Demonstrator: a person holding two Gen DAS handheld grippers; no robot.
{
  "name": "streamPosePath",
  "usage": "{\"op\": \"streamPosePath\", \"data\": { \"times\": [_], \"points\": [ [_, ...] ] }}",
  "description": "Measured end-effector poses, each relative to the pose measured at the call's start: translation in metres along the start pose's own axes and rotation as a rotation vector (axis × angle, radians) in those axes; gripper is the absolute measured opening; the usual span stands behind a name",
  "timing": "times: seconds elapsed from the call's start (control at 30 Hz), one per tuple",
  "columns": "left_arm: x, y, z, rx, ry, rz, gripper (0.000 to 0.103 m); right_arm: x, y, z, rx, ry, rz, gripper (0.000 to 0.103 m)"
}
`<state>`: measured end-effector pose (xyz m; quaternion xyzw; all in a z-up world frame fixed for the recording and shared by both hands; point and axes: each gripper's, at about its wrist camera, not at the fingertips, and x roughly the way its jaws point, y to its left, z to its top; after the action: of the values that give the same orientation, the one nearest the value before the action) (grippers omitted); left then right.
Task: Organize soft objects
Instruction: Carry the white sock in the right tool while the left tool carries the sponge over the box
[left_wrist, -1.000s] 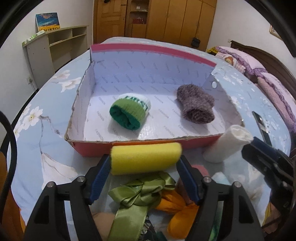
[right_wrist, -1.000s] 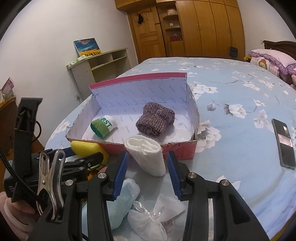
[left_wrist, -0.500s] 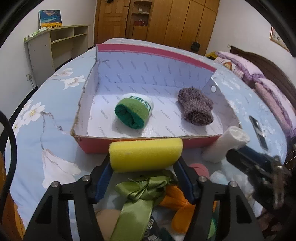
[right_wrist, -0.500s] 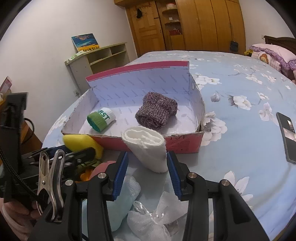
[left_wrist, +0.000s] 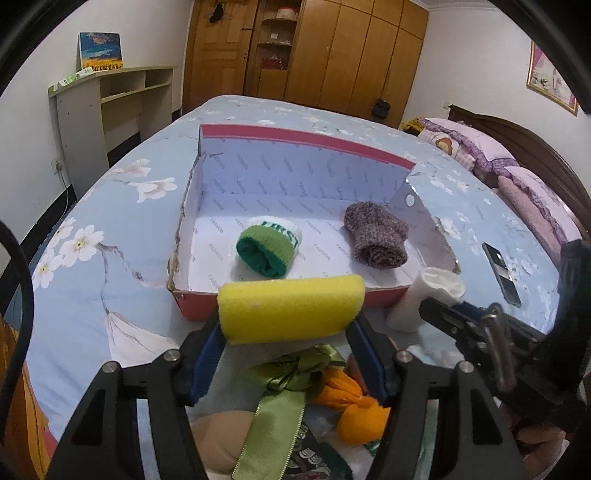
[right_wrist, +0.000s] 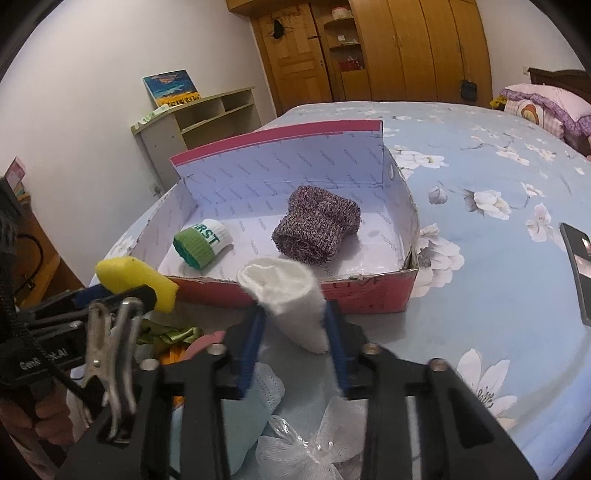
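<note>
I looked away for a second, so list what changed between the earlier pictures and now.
The right gripper is closing on the white rolled cloth, which stood loose between wider jaws before. The left gripper has lifted the yellow sponge it grips, now level with the box's front rim. Unchanged: green-cuffed sock and purple knit roll inside the box, phone on the bed.

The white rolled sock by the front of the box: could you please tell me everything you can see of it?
The white rolled sock looks like soft, fuzzy fabric wound into a loose tube, its open end showing spiral layers and facing up toward the box. It sits tilted between the blue pads of the right claw, whose jaws are closing and now pinch its sides. It lies outside the box, in front of its red front wall.
</note>
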<state>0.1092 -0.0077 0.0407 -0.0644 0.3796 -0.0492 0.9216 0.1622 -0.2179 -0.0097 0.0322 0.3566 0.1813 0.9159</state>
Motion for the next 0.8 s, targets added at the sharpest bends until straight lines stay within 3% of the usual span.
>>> {"op": "streamPosePath", "data": {
  "times": [0.13,0.8],
  "points": [
    [-0.008,0.000,0.002,0.003,-0.018,0.000,0.068,-0.003,0.003,0.000,-0.021,-0.013,0.002,0.020],
    [-0.029,0.015,0.029,-0.009,-0.089,0.029,0.068,-0.038,0.018,0.018,-0.044,-0.096,0.054,0.019]
  ]
}}
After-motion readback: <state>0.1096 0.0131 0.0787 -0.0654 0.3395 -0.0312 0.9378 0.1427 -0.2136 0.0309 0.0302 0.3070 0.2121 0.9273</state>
